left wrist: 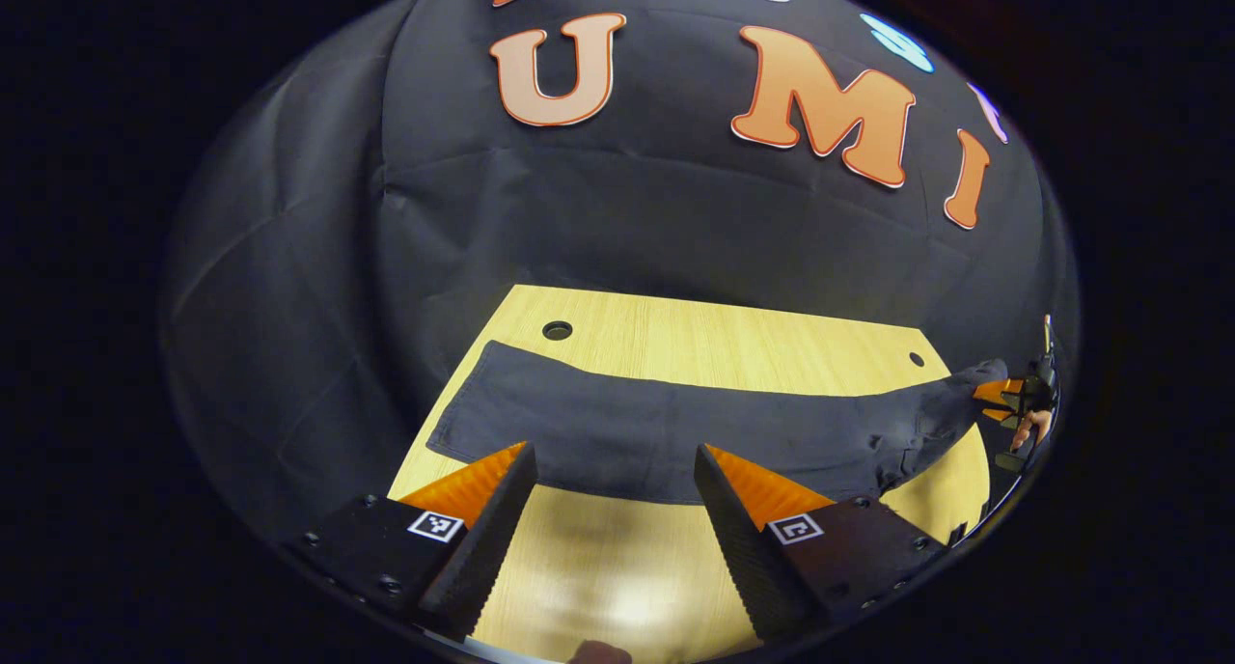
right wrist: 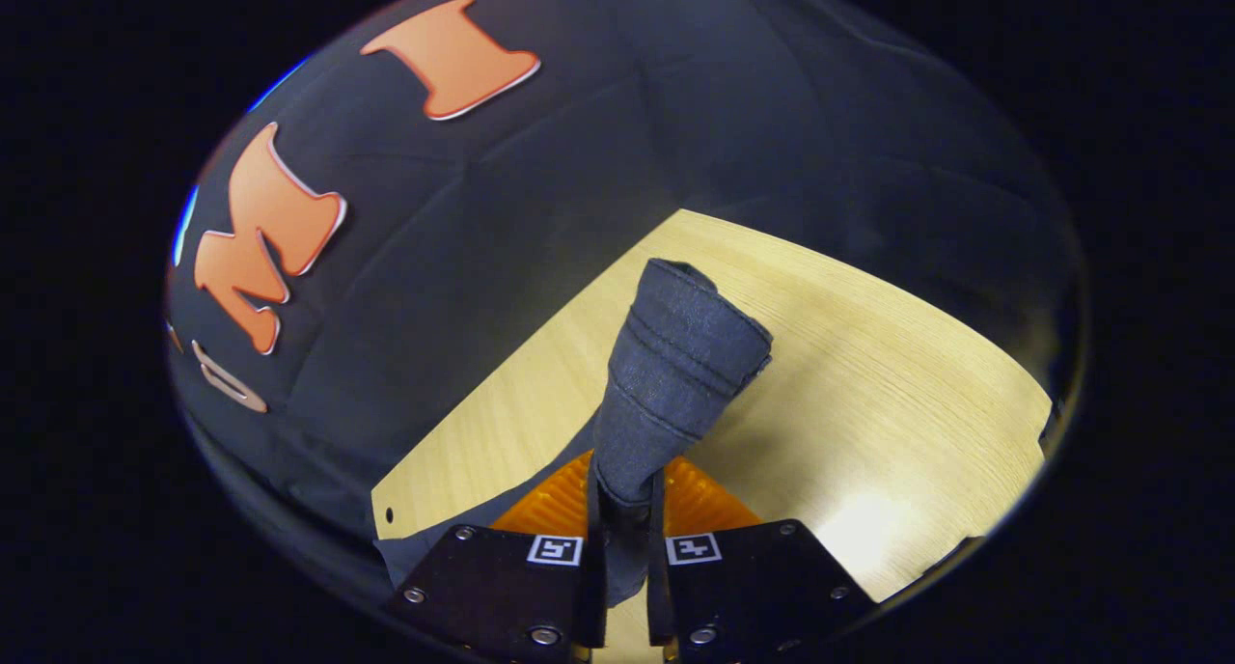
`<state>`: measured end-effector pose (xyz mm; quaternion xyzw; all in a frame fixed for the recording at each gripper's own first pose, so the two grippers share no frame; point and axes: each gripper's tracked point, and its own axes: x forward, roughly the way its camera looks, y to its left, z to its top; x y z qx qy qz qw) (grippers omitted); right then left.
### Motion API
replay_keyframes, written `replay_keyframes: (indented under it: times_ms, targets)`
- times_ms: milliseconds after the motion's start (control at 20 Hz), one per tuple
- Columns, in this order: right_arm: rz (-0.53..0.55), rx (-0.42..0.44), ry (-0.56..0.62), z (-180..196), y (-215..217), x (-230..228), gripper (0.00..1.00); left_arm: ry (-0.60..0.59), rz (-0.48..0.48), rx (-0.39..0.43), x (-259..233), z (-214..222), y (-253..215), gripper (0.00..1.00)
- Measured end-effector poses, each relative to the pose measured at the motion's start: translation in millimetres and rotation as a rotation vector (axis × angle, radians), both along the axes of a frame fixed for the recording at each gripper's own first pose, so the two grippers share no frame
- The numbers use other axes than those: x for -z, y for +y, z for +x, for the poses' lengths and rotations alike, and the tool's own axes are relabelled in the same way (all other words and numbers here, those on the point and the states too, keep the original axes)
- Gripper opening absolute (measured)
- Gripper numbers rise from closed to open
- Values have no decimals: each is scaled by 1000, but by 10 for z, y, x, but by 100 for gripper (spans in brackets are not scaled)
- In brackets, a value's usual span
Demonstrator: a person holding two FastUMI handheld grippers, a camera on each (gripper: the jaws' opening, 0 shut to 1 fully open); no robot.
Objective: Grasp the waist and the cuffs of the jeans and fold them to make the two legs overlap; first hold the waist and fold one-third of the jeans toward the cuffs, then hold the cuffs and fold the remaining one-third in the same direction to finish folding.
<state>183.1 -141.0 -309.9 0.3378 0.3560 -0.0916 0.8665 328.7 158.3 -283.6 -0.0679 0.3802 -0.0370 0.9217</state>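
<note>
Jeans (left wrist: 666,432), flat on counter (left wrist: 733,341): right tool (right wrist: 625,495) clamped on waist (bunched); left tool (left wrist: 617,471) apart, unladen. Leg-overlap step; cuffs need gripping next.

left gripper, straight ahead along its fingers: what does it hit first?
Probably the near edge of the jeans lying flat on the table. The left gripper is open, fingertips just short of that edge. Depth is hard to judge, so it may touch the table first.
</note>
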Motion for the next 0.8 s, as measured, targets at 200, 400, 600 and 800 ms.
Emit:
replay_keyframes:
  times_ms: [200, 400, 600, 800]
  targets:
    - [-41, -103, -92, -105, 267, -464, 17, 7, -8, -1, 56, 4, 106, 98]
    - [-56, -195, -138, -166, 700, -726, 17, 9, -15, -1, 73, 38, 235, 99]
    - [-70, -286, -148, -202, 1260, -828, 17, 8, -26, -7, 119, 33, 356, 98]
    - [-75, -376, -131, -290, 1780, -787, 17, 15, -30, -28, 183, -9, 506, 99]
